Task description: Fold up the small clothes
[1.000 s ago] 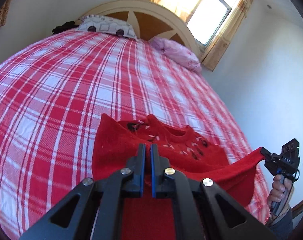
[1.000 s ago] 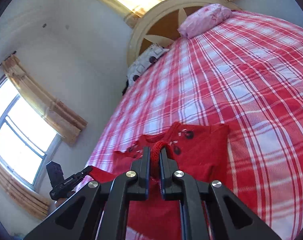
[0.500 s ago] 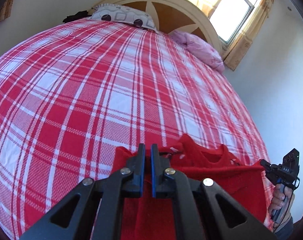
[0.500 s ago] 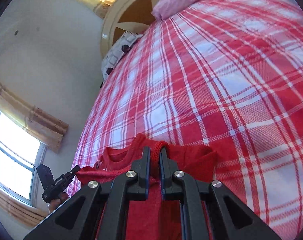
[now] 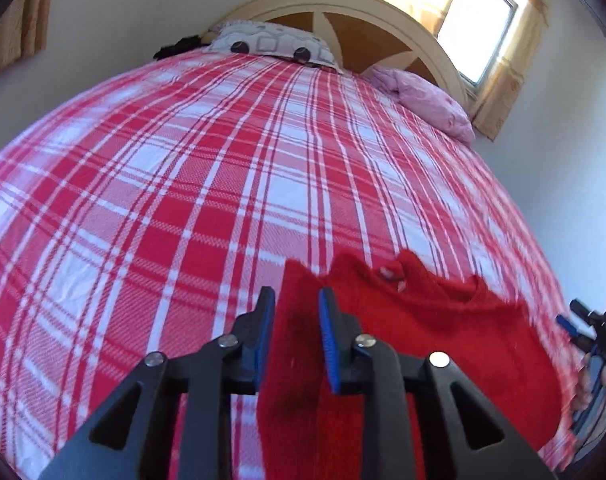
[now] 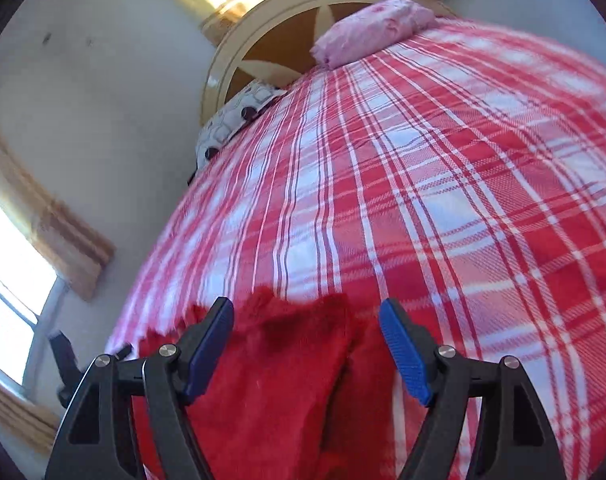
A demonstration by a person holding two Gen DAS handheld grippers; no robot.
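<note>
Both claws just opening — red sweater (image 5: 443,332) loose on plaid bedspread (image 5: 183,200).

A small red knit sweater (image 5: 443,332) lies rumpled on the plaid bedspread (image 5: 183,200).

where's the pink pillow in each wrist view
Left wrist: the pink pillow is upper right, at the head of the plaid bed, below the window.
Right wrist: the pink pillow is top centre-right, at the bed's far end.
Shared landmark: the arched headboard just behind it in both.
</note>
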